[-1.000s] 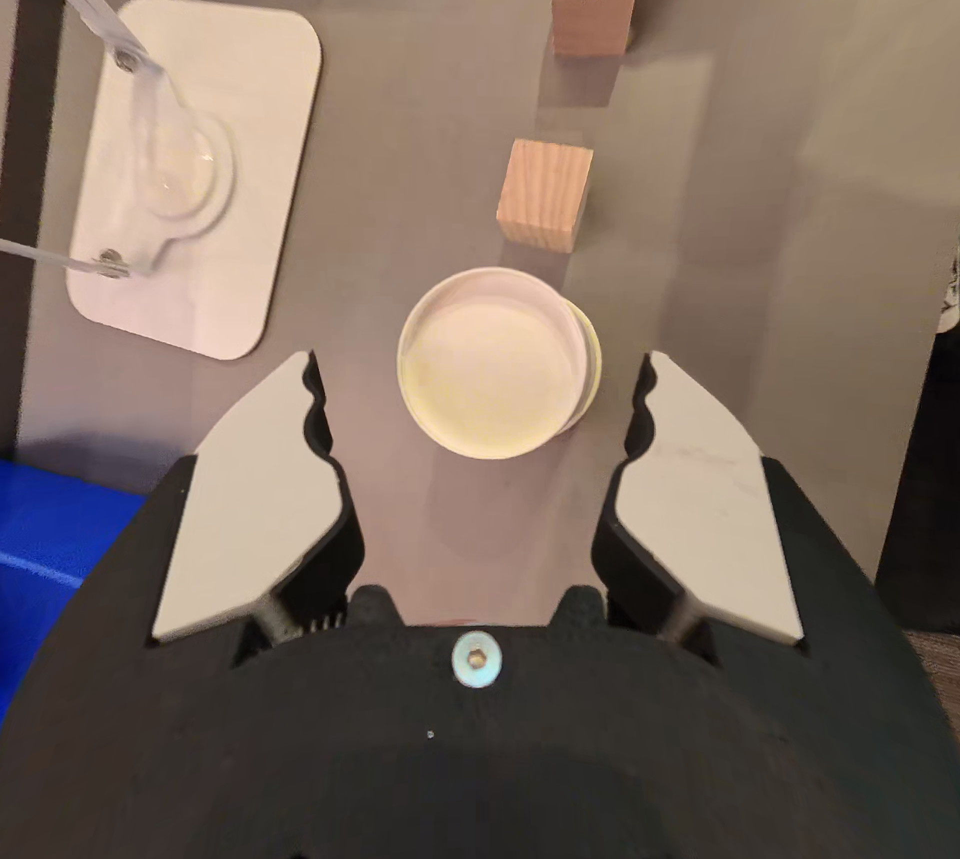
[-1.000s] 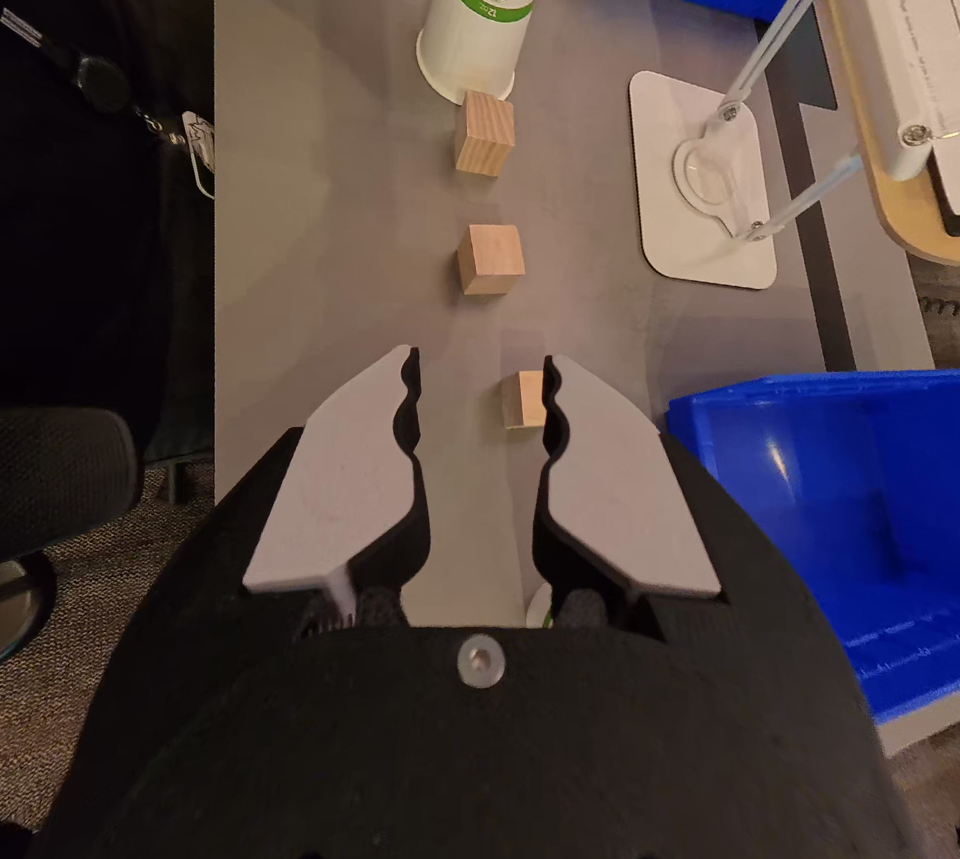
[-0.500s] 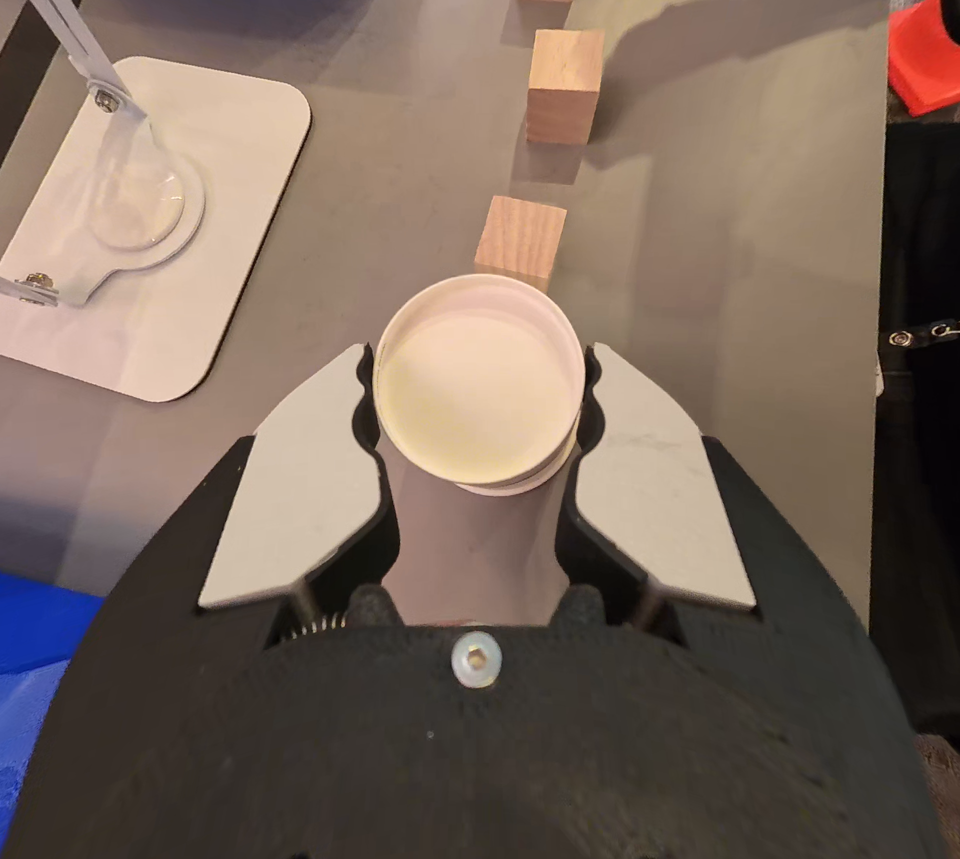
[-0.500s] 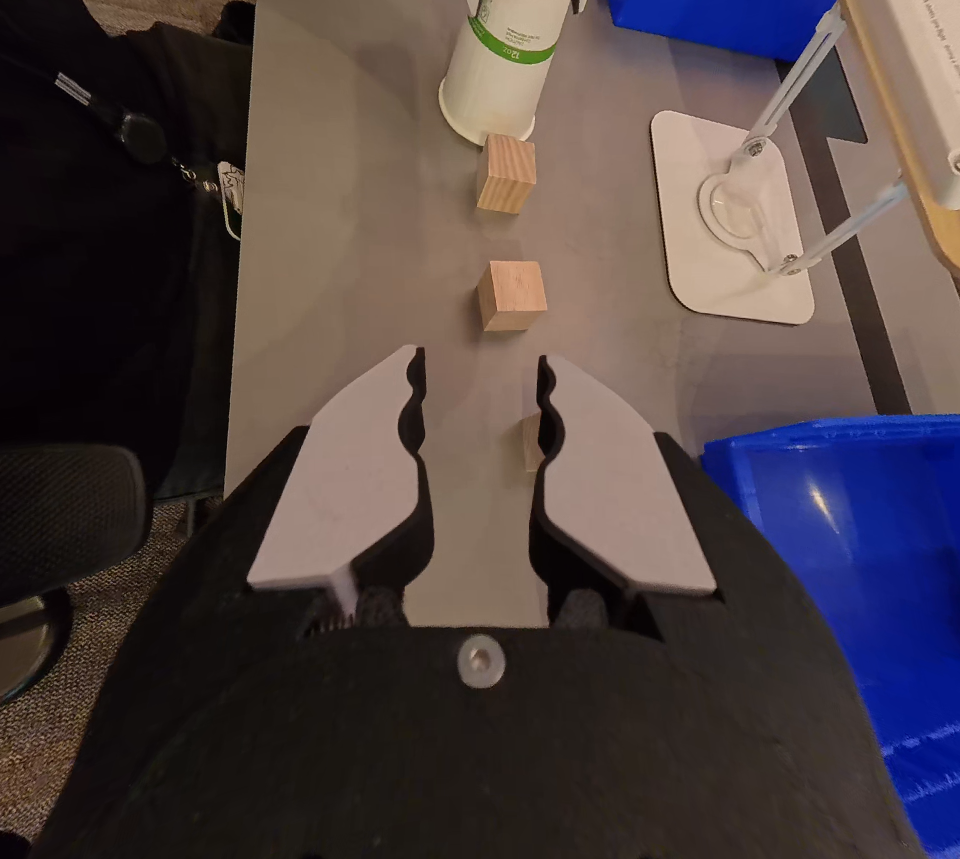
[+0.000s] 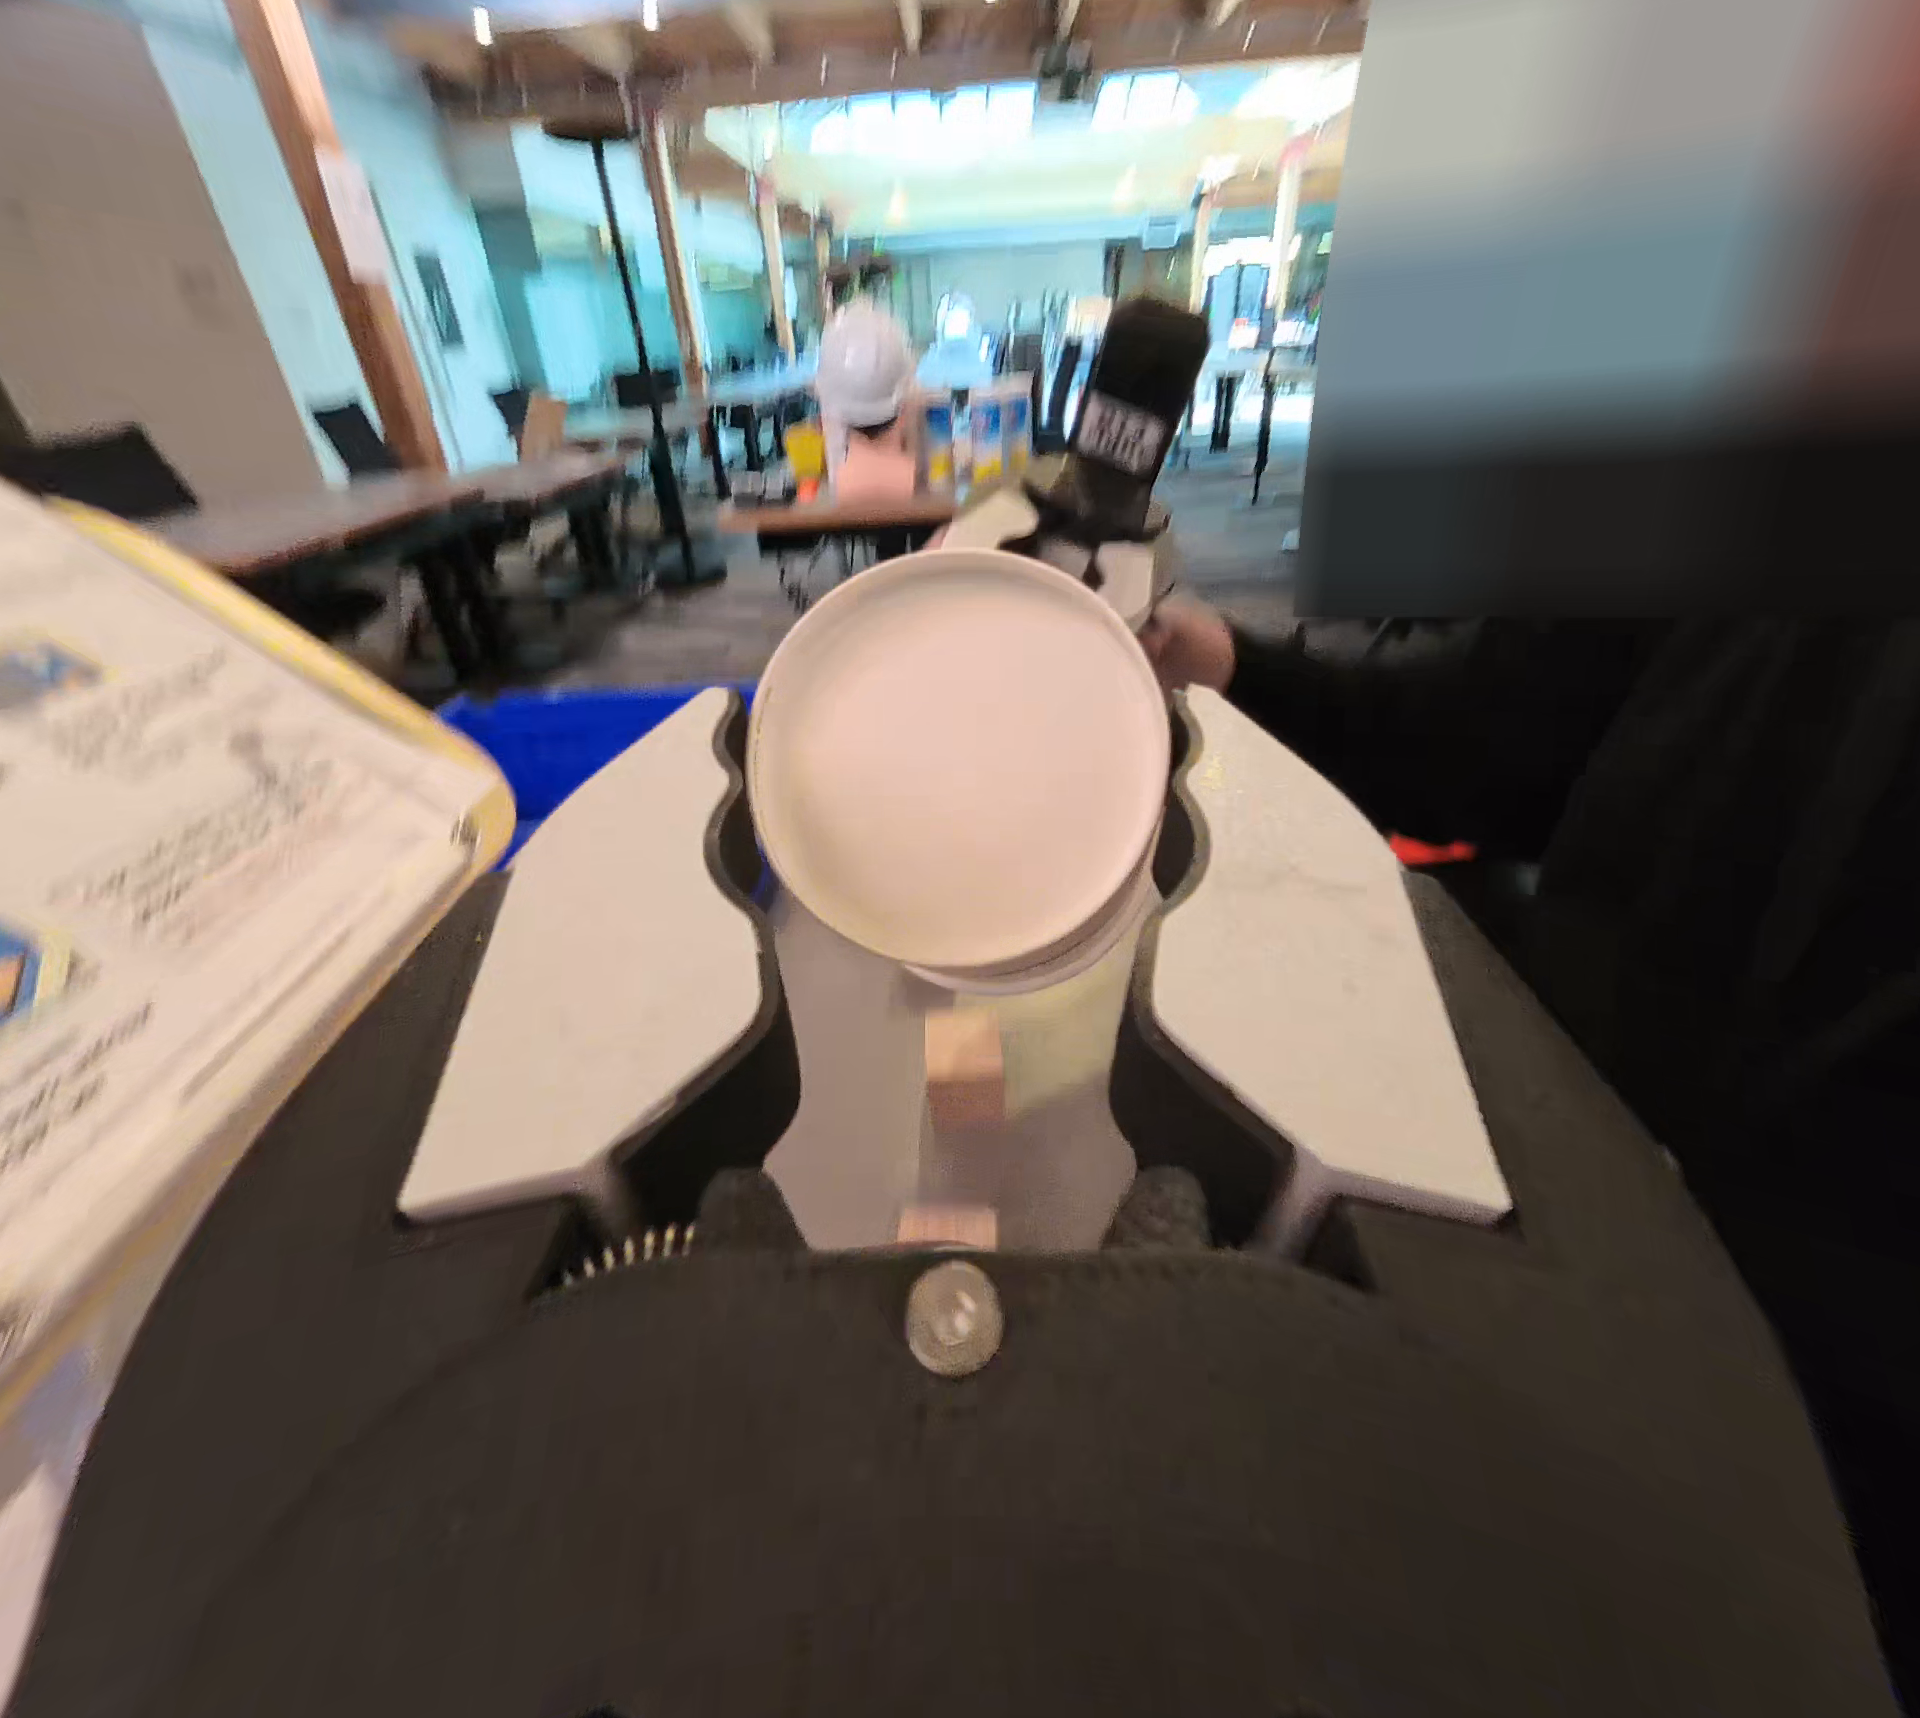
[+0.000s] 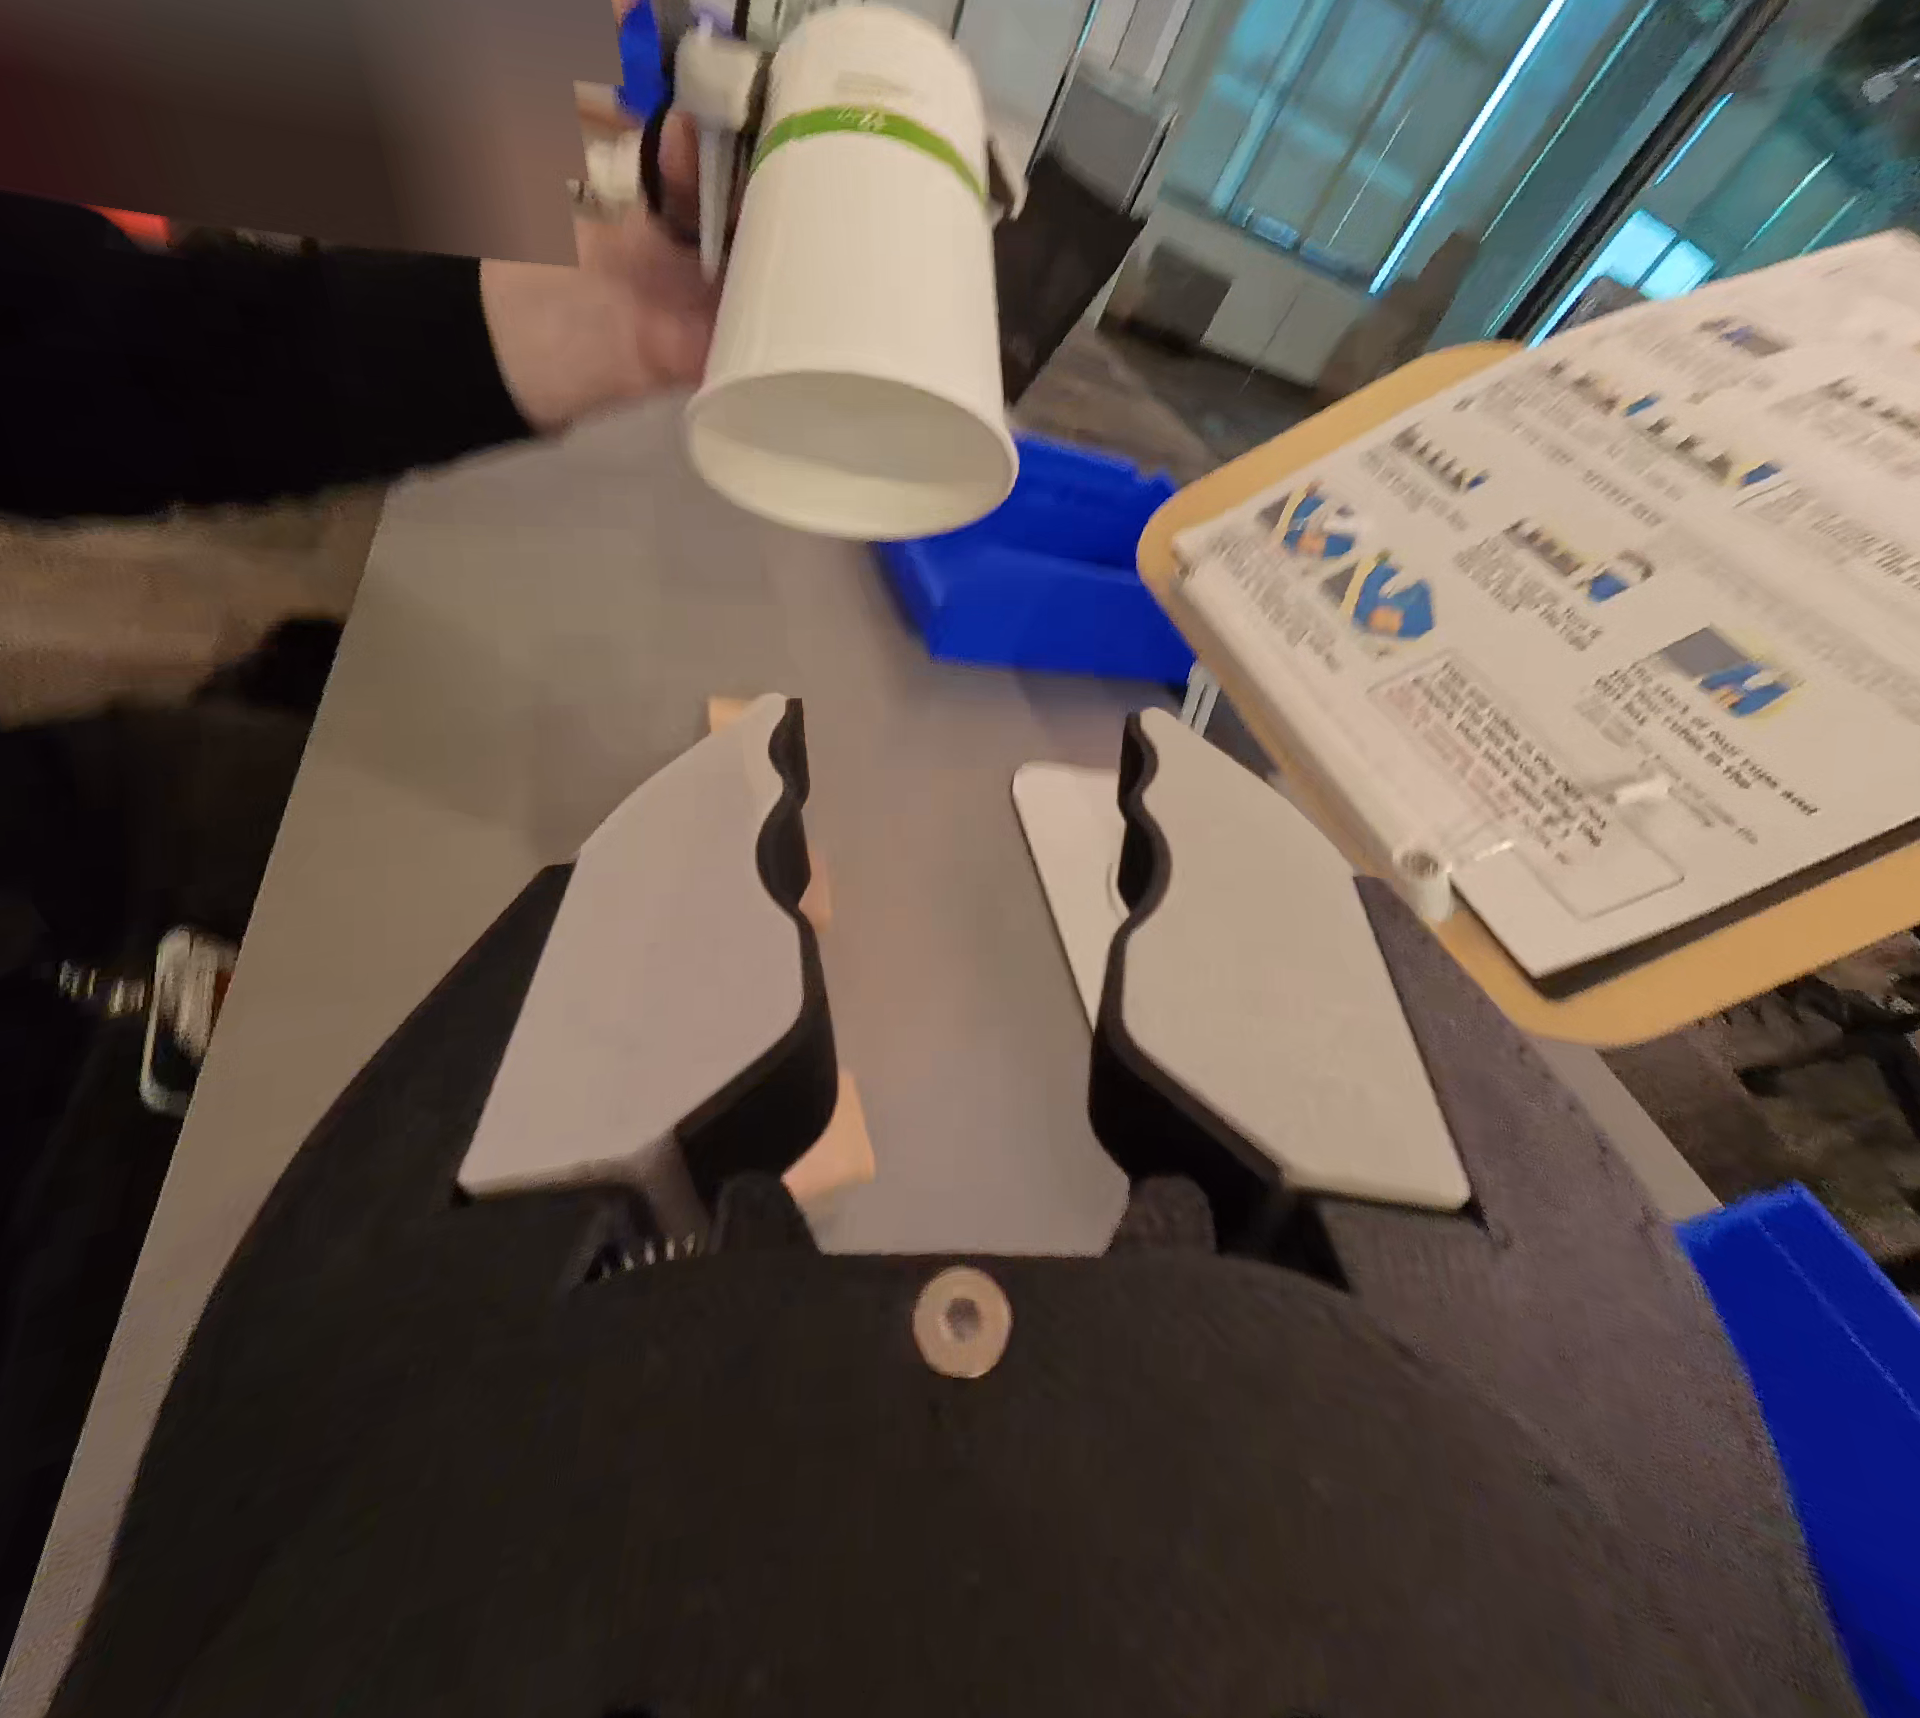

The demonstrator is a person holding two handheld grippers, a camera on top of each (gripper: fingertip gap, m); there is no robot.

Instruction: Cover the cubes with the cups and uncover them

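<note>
My left gripper (image 5: pixel 956 733) is shut on a white paper cup with a green band (image 5: pixel 956 759), whose bottom faces the camera. The right wrist view shows this cup (image 6: pixel 862 276) held tilted in the air above the far end of the grey table (image 6: pixel 520 629), mouth down. Wooden cubes (image 5: pixel 961 1086) lie in a row on the table below the cup. My right gripper (image 6: pixel 961 754) is open and empty over the table. Its left finger hides most of the cubes: one (image 6: pixel 727 712) at the tip, one (image 6: pixel 836 1149) near the base.
An instruction board on a stand (image 6: pixel 1558 629) overhangs the table's right side, over a white base plate (image 6: pixel 1060 837). Blue bins sit at the far end (image 6: pixel 1039 567) and near right (image 6: pixel 1818 1356). A person's hand (image 6: pixel 613 318) and dark sleeve are at the left.
My left gripper closed on the cup and has lifted it off the table, tilting it. Both views swung up from the tabletop toward the room. My right gripper's jaws stand a little wider.
</note>
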